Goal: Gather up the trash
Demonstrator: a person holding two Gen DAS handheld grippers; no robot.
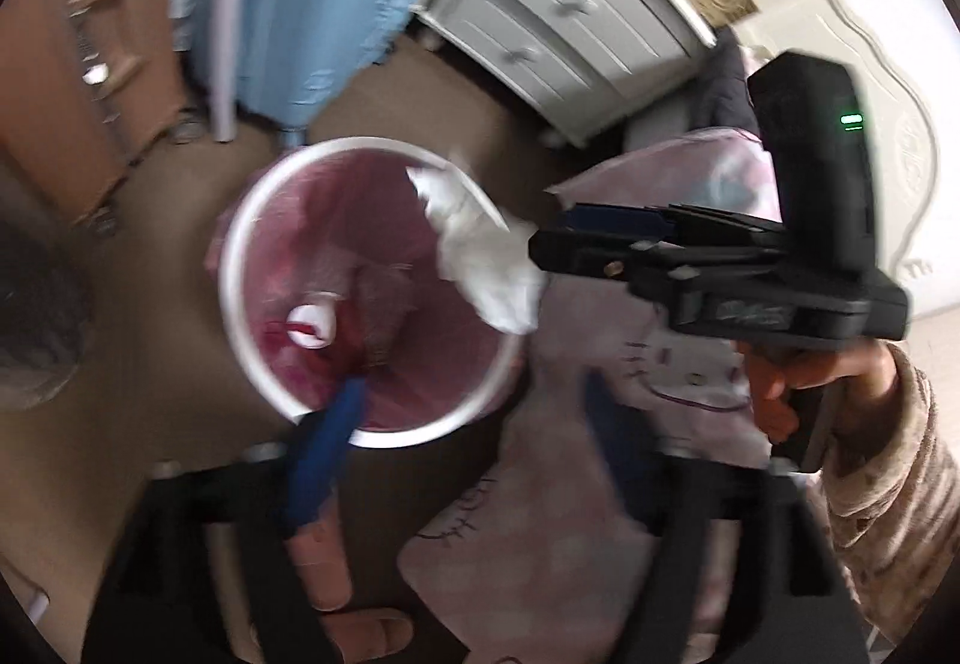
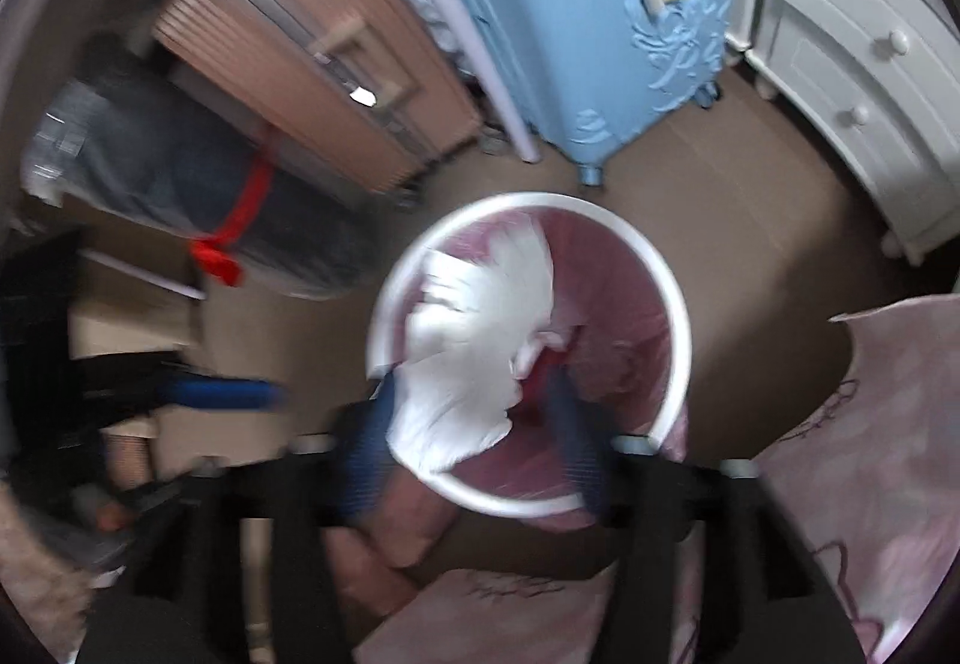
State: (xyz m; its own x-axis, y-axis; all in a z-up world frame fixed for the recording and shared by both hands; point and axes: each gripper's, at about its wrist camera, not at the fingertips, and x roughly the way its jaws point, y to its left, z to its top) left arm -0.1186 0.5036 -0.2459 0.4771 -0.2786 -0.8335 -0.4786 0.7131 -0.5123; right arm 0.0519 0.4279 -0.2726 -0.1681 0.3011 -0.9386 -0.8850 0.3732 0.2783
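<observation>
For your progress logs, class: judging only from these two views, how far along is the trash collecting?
Done: a small white item already lies at the bottom of the pink-lined bin. In hand: crumpled white paper sits over the bin's mouth, between the parted fingers of the right hand-held gripper; whether it is still pinched, blur hides. The left hand-held gripper is open and empty. Left: the paper must land inside.

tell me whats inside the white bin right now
Inside the white bin: a pink liner, something small, red and white at the bottom. White crumpled paper over the opening hides part.
</observation>
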